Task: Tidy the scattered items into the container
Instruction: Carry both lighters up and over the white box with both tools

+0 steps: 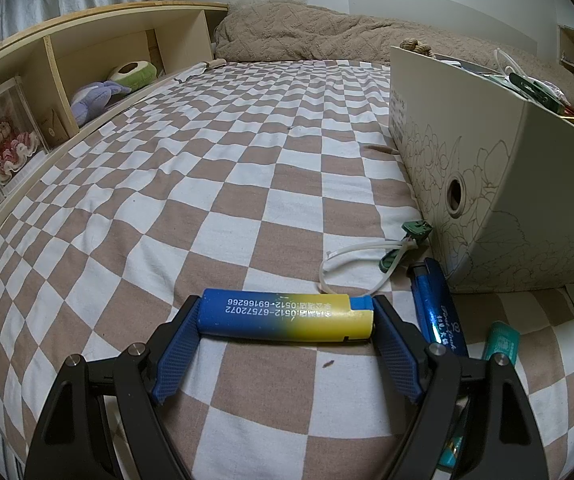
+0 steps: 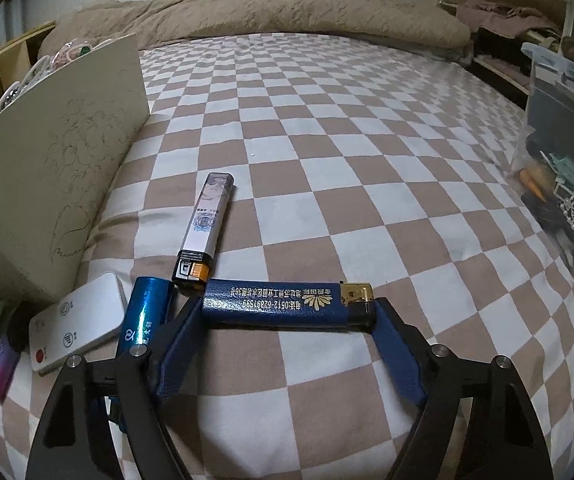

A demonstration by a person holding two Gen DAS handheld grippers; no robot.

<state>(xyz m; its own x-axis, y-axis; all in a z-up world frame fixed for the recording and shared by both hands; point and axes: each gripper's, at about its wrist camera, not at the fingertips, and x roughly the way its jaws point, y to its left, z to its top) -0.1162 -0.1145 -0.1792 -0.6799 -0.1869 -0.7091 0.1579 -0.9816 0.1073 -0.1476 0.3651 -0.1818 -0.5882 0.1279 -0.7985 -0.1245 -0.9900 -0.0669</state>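
Observation:
On the checkered bed sheet (image 1: 247,168), my left gripper (image 1: 286,305) is shut lengthwise on a blue-and-yellow lighter (image 1: 287,318), its pads against both ends. My right gripper (image 2: 290,305) is shut the same way on a dark blue lighter with a gold top (image 2: 275,307). The container is a cream box with flower line drawings (image 1: 487,168), standing right of the left gripper and left of the right gripper (image 2: 59,152). It holds several items. A metallic blue lighter (image 2: 145,312) lies by the right gripper's left finger.
A white printed lighter (image 2: 205,224), a white remote (image 2: 79,324) and a pink-purple lighter (image 2: 1,368) lie near the box. A white cord with green clips (image 1: 367,256) and a teal lighter (image 1: 501,340) lie there too. A clear bag (image 2: 567,160) stands right; a shelf (image 1: 47,80) runs left.

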